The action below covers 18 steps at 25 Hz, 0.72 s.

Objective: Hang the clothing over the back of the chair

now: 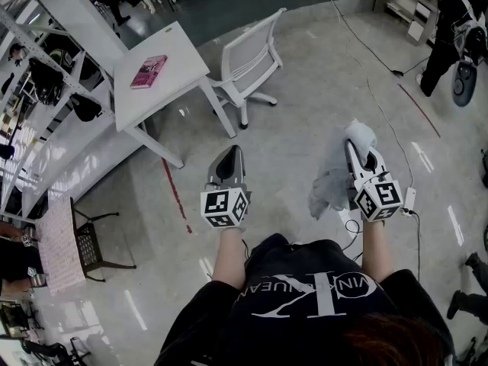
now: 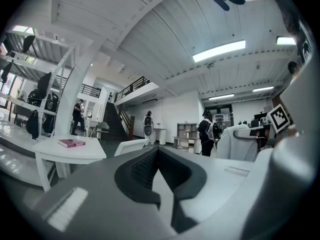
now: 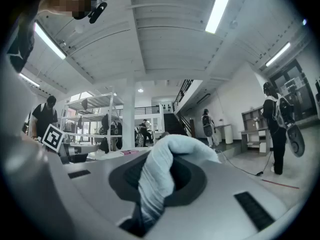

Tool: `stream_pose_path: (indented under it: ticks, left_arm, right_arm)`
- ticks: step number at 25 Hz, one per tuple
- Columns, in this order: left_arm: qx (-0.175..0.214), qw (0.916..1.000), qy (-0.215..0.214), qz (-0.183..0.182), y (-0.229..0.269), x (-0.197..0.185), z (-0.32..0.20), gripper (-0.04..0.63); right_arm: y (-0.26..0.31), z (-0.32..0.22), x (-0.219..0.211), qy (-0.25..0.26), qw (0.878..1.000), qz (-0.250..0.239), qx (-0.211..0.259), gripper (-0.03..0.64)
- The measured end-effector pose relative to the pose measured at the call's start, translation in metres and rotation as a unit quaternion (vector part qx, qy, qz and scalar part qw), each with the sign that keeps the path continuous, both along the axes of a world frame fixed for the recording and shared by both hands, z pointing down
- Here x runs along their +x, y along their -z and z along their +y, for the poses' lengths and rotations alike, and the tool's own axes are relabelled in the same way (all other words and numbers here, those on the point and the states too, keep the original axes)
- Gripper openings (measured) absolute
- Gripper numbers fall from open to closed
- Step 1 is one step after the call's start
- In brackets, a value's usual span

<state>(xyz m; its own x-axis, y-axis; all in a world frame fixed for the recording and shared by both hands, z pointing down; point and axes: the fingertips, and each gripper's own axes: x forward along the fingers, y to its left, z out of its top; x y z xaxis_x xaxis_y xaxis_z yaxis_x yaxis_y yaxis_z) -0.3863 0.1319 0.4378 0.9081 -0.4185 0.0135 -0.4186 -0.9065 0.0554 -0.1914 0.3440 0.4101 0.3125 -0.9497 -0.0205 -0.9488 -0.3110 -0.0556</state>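
The clothing [image 1: 329, 186] is a pale blue-grey garment. It is bunched over the tips of my right gripper [image 1: 355, 145] and hangs down on that gripper's left side. In the right gripper view the clothing [image 3: 161, 173] is pinched between the jaws of the right gripper [image 3: 159, 160] and folds over them. My left gripper [image 1: 231, 154] is level beside it, jaws together with nothing in them; the left gripper view shows the left gripper [image 2: 157, 154] the same way. The white mesh-backed chair [image 1: 252, 58] stands well ahead of both grippers, with the chair [image 2: 131, 145] seen just beyond the left jaws.
A white table [image 1: 175, 82] with a pink book [image 1: 148, 72] stands left of the chair. White shelving [image 1: 46, 75] runs along the left. A dark chair [image 1: 85, 244] sits at lower left. Cables [image 1: 381, 105] cross the floor on the right, near a person [image 1: 450, 33].
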Motion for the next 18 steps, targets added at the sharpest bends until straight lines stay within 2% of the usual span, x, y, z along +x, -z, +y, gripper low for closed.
stream_pose_path:
  ticks: [10, 18]
  left_arm:
    - [-0.007, 0.9999, -0.008, -0.001, 0.000, 0.013, 0.005, 0.011]
    - [-0.024, 0.9994, -0.023, -0.003, -0.012, 0.051, -0.007, 0.011]
  right_arm:
    - [0.002, 0.005, 0.004, -0.004, 1.000, 0.004, 0.000, 0.058]
    - [-0.012, 0.003, 0.040, -0.024, 1.000, -0.013, 0.002, 0.058]
